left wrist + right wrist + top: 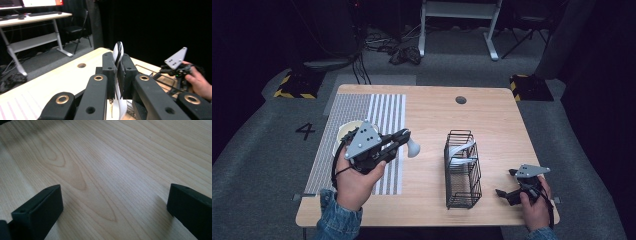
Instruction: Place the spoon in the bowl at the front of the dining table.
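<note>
The left gripper is pinching 1 white spoon, lifted above the wooden table; the spoon's bowl sticks out just past the jaw tips, toward the wire basket. In the left gripper view the spoon stands edge-on between the 2 closed jaws, its dark-streaked end rising above them and its white length running down below.

Behind that gripper, under the person's left hand, sits 1 pale bowl on 1 grey-and-white striped placemat.

The basket is 1 black wire rack standing between the 2 grippers — well apart from the left one, nearer the right. Pale pieces lie inside it; their count cannot be told.

The right gripper rests low at the table's near edge, just beside the basket's far side, jaws spread wide — the right gripper view shows bare wood grain between them.
</note>
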The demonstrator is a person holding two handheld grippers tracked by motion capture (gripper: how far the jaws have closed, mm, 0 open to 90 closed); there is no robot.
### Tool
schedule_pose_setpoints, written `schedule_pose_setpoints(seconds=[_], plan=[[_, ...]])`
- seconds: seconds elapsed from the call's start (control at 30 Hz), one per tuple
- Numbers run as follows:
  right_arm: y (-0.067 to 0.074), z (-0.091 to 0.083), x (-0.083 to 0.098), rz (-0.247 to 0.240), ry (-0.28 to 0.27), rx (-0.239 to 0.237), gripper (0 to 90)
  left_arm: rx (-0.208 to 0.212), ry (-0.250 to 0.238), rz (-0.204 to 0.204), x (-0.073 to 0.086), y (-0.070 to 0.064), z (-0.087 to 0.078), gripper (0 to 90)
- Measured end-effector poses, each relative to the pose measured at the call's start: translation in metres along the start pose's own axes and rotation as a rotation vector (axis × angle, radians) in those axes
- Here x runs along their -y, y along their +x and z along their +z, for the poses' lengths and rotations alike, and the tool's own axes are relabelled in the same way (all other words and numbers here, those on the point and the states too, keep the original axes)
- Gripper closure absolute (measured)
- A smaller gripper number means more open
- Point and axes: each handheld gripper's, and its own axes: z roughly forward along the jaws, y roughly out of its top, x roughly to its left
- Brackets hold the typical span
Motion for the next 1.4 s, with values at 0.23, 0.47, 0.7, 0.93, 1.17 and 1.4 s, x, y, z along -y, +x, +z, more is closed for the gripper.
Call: schedule_pose_setpoints(seconds=[0.23,0.47,0.7,0.93,1.17,1.4], plan=[[0.0,0.0,0.0,0.0,0.0,0.0,0.5,-0.068,0.0,-0.014,0.005,0.021,-0.01,84.8],[0.0,0.0,0.0,0.001,0.0,0.0,0.5,-0.157,0.017,-0.022,0.014,0.045,-0.015,84.9],[0.0,0.0,0.0,0.001,0.0,0.0,0.5,-0.241,0.031,-0.022,0.02,0.07,-0.013,84.8],[0.0,0.0,0.0,0.0,0.0,0.0,0.5,-0.33,0.062,-0.024,0.03,0.095,-0.014,84.8],[0.0,0.0,0.0,0.001,0.0,0.0,0.5,-0.409,0.061,-0.065,0.044,0.117,-0.02,84.8],[0.0,0.0,0.0,0.001,0.0,0.0,0.5,-0.487,0.1,-0.067,0.065,0.141,-0.016,84.2]])
